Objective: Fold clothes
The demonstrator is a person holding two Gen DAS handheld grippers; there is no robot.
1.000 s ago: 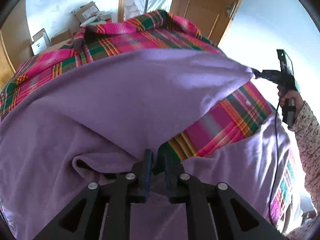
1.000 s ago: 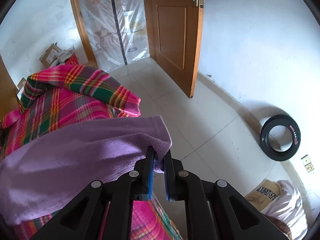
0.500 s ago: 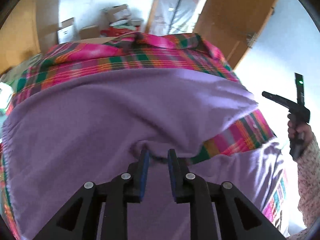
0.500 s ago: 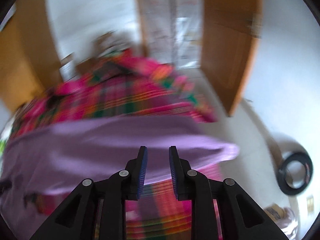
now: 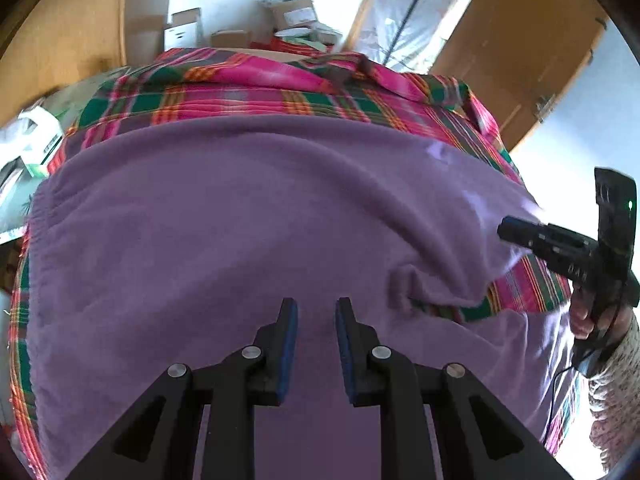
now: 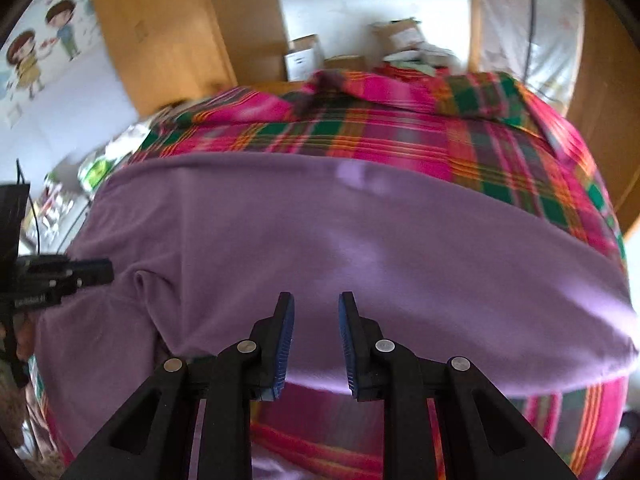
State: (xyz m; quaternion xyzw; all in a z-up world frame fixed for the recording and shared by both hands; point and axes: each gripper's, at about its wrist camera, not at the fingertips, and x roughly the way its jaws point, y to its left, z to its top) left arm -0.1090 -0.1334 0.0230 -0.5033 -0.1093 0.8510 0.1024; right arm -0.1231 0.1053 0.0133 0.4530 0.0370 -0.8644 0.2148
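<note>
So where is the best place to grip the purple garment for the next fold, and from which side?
Probably the bumped-up fold of the purple garment, near its front edge. It stands proud of the plaid blanket, so fingers could close around it. The left gripper, open just beside it, could come in low from the near side.

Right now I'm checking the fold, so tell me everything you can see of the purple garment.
The purple garment looks like soft, fleecy knit, plain lilac with no print visible. It lies spread across the plaid blanket, its upper layer folded over, leaving a rumpled tuck near the right edge where plaid shows through. Both the left gripper and right gripper hover above it, jaws open, gripping nothing.
</note>
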